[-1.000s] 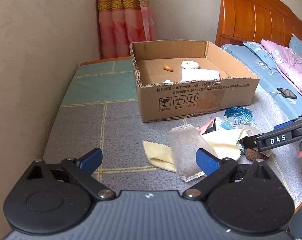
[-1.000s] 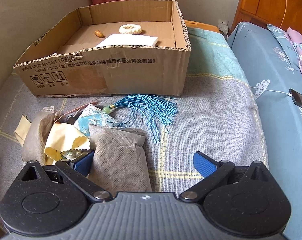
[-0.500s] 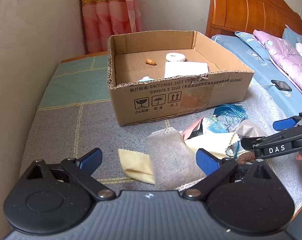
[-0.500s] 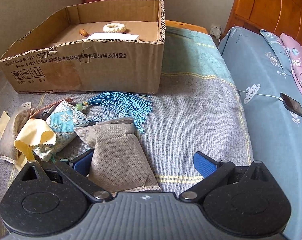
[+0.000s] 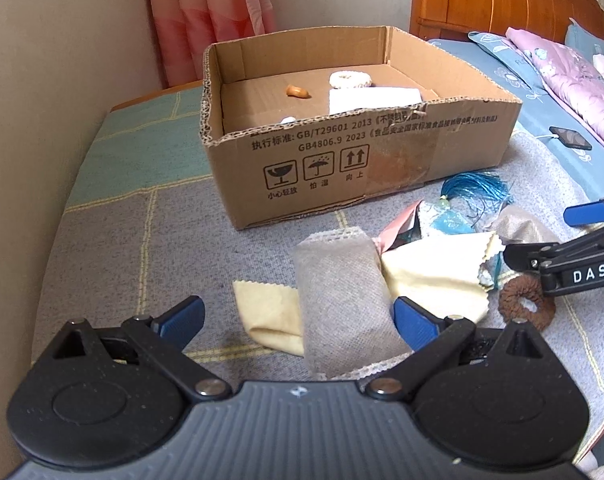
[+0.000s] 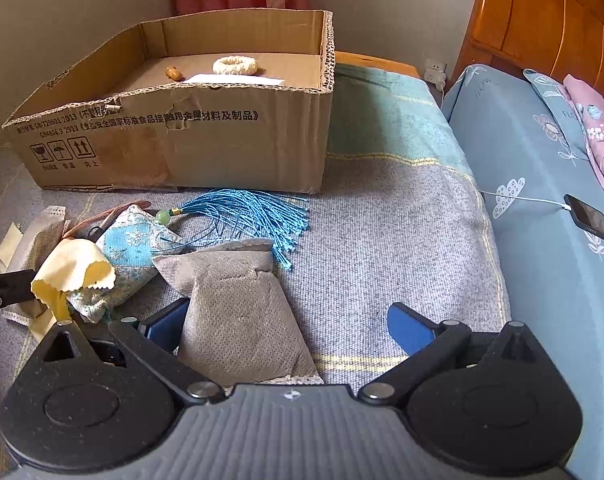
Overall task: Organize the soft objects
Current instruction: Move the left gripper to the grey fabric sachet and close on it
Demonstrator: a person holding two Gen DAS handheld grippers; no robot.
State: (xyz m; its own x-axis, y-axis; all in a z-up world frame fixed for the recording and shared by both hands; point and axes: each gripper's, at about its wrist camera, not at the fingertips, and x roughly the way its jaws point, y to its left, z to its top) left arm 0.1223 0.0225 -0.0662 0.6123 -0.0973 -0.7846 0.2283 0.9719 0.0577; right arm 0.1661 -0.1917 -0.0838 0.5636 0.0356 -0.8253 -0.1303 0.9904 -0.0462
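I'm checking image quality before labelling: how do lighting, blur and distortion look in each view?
Left wrist: soft daylight, no glare, print on the cardboard box sharp, fisheye bends the edges. Right wrist: equally even light, blue tassel crisp, bed curved by distortion, dark corners.

A plain beige wall (image 5: 53, 80) fills the upper left of the left view and turns a corner behind a pink curtain (image 5: 209, 20) with a gold patterned band, daylight glowing through it. At the upper right stands a glossy orange-brown wooden headboard (image 5: 502, 4). Below it, along the right edge, lies a bed in a blue flowered sheet (image 6: 542, 200) with a pink quilt (image 5: 574, 76). A white wall socket (image 6: 434, 70) sits low beside the headboard in the right view.
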